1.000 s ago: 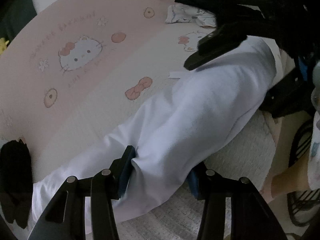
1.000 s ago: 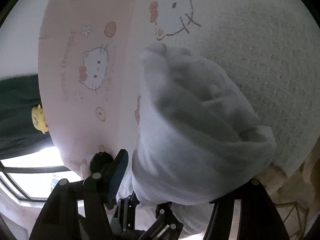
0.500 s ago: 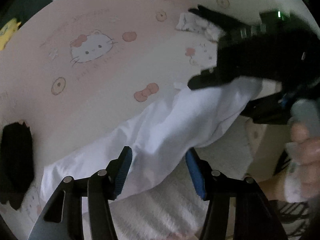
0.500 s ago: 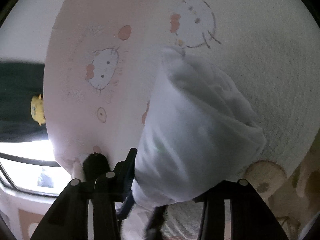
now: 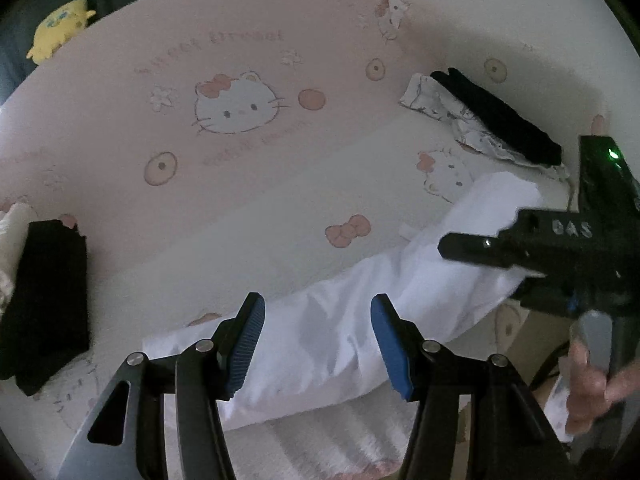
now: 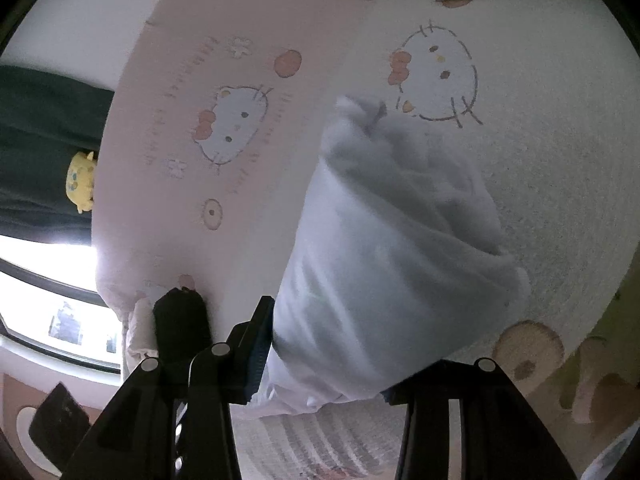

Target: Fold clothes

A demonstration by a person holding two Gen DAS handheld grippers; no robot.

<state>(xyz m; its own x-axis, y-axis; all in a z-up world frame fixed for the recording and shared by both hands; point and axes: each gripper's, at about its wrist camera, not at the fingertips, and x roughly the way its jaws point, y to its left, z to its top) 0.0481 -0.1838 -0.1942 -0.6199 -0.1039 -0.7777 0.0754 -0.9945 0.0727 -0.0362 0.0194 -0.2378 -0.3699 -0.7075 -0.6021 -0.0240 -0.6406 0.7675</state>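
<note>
A white garment (image 5: 340,308) lies as a long rumpled roll across the pink cat-print bed sheet (image 5: 240,184). My left gripper (image 5: 318,344) hovers above its middle, open, the blue pads clear of the cloth. My right gripper (image 5: 480,272) holds the roll's right end slightly raised, a person's hand (image 5: 592,384) behind it. In the right wrist view the white garment (image 6: 392,240) bulges out between the fingers of the right gripper (image 6: 328,368), which is shut on it; the right pad is hidden by cloth.
A folded black garment (image 5: 44,304) lies at the bed's left edge. Another black piece (image 5: 496,120) rests on a patterned cloth (image 5: 432,100) at the back right. A yellow plush toy (image 5: 60,28) sits beyond the bed. A bright window (image 6: 40,280) is beside the bed.
My left gripper let go of the white garment and rose above it. My right gripper tightened on the roll's end and lifted a little, rolling as it went.
</note>
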